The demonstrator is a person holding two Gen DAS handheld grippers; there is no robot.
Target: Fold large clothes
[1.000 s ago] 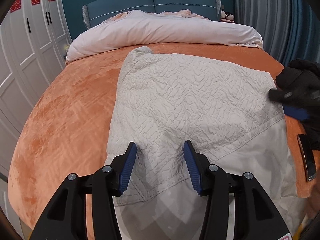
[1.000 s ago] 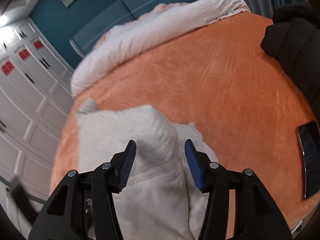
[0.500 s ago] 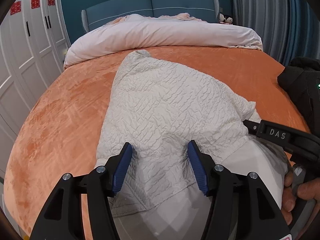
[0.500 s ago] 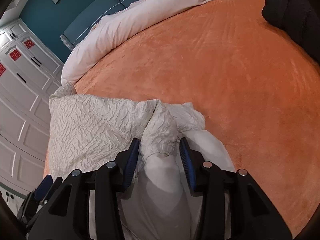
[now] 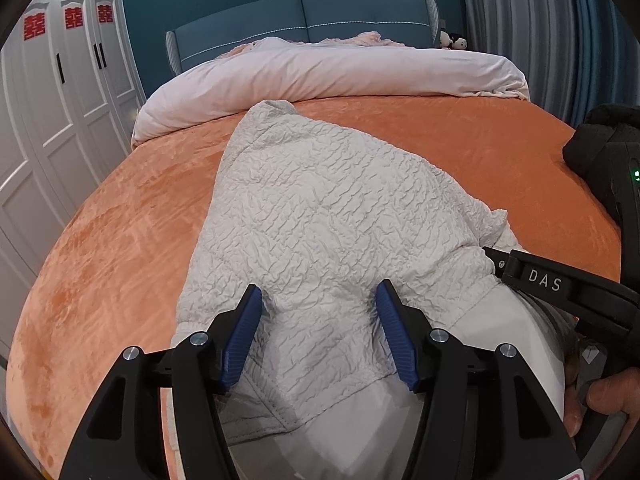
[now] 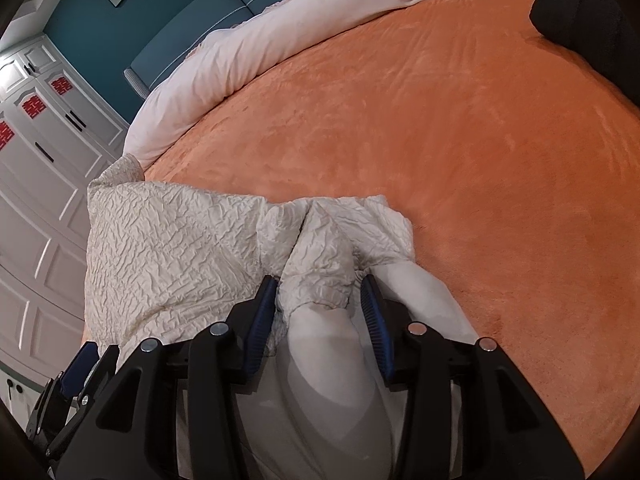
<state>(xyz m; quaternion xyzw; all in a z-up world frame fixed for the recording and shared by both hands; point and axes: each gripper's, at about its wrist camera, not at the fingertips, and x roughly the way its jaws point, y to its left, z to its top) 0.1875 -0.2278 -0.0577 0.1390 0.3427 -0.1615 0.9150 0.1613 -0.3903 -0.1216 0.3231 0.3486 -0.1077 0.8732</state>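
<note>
A cream, crinkle-textured garment [image 5: 320, 216] with a smooth white lining lies on the orange bed cover [image 5: 120, 240]. My left gripper [image 5: 320, 332] is open, its blue pads either side of the garment's near hem without pinching it. My right gripper [image 6: 320, 312] has its jaws part closed around a bunched fold of the garment [image 6: 320, 264]; the pads do not visibly press it. The right gripper's black body also shows in the left wrist view [image 5: 560, 288], at the garment's right edge. The left gripper shows at the right wrist view's lower left [image 6: 76, 368].
A rolled pale pink duvet [image 5: 320, 76] lies across the head of the bed before the blue headboard [image 5: 304, 16]. A black garment [image 6: 592, 12] sits at the bed's right side. White wardrobes [image 5: 60, 100] stand on the left.
The right gripper carried the garment's right corner inward over the middle, narrowing the spread cloth, and its jaws narrowed around the fold. The left gripper stayed open at the near hem.
</note>
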